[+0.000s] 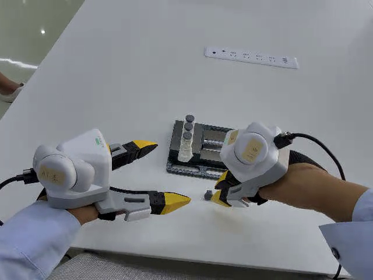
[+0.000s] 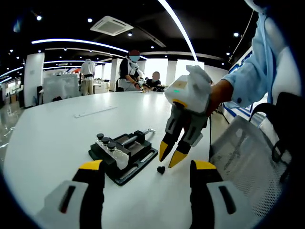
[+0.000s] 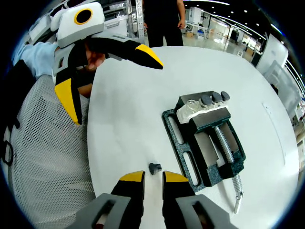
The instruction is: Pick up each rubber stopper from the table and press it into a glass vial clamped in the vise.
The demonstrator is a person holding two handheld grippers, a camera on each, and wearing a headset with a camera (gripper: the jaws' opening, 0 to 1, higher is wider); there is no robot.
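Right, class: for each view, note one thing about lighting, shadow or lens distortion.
Head view: soft, even light; the vise casts only a faint shadow on the white table. Left gripper view: the fisheye bends the ceiling light strip into an arc. Right gripper view: the table edge bows, yet the stopper by the right tool is sharp.

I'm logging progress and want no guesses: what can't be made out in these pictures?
1. Head view: the right end of the vise is hidden by the right gripper.
2. All views: the vials are too small to show how deep their stoppers sit.
3. Head view: the table is cut off by the edges, so further loose stoppers cannot be ruled out.
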